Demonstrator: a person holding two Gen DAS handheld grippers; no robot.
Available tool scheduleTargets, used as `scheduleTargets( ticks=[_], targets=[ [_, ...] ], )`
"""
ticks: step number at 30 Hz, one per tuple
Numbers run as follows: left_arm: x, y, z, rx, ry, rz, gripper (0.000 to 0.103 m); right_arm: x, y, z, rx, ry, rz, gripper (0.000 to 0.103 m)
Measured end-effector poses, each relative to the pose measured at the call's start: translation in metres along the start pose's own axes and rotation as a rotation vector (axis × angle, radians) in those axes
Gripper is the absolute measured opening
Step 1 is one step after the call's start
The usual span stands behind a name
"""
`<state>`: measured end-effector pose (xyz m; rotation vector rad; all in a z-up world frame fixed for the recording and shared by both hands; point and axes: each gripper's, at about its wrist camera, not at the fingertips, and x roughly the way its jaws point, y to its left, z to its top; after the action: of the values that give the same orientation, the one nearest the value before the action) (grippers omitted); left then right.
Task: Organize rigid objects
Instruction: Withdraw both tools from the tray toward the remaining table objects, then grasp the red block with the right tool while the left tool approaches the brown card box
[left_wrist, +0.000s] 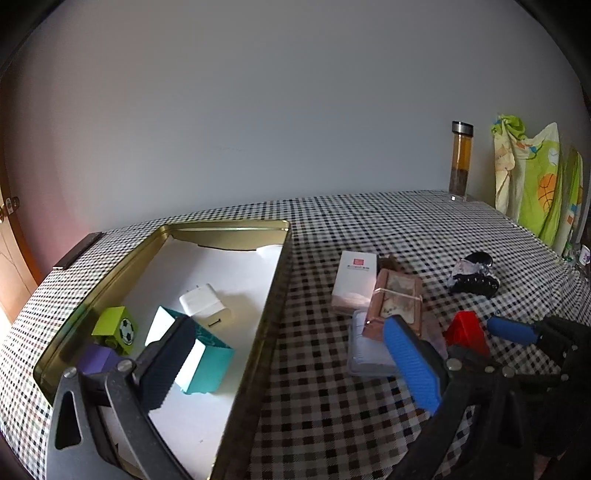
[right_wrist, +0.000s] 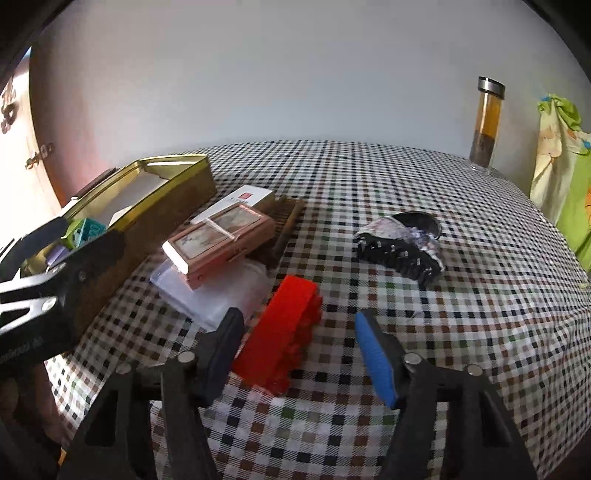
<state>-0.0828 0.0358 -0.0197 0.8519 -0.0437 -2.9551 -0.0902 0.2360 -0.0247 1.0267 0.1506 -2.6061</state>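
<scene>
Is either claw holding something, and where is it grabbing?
No. The right claw is open around the red block, not squeezing it. The left claw is open and empty.

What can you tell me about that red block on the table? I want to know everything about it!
The red block looks like a bright plastic building brick, long and chunky, with round studs along one side. It lies tipped on its side on the checked tablecloth. It sits between the two fingers of the right gripper, nearer the black one; the blue finger stands apart from it. Its far end is beside a clear plastic box; whether they touch is unclear.
</scene>
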Motion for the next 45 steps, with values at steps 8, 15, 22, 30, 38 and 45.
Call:
scheduleTargets(
  ticks=[8,15,22,30,38,45],
  targets=[
    [0.003,-0.005,0.001,0.005,0.009,-0.028,0.103,0.003,-0.004,-0.002,0.003,0.025,0.008,0.025],
    [0.009,-0.02,0.006,0.03,0.017,-0.081,0.103,0.01,-0.024,0.011,0.02,0.013,-0.021,0.025],
    [0.028,-0.036,0.01,0.055,0.067,-0.13,0.103,0.019,-0.048,0.02,0.098,0.04,-0.003,0.025],
    [0.045,-0.055,0.014,0.106,0.126,-0.156,0.096,0.024,-0.046,0.034,0.077,0.032,-0.024,0.025],
    [0.054,-0.059,0.014,0.11,0.184,-0.164,0.054,0.028,-0.046,0.036,0.076,0.045,-0.012,0.025],
    [0.046,-0.067,0.013,0.162,0.154,-0.148,0.05,0.028,-0.044,0.036,0.064,0.043,-0.015,0.025]
  ],
)
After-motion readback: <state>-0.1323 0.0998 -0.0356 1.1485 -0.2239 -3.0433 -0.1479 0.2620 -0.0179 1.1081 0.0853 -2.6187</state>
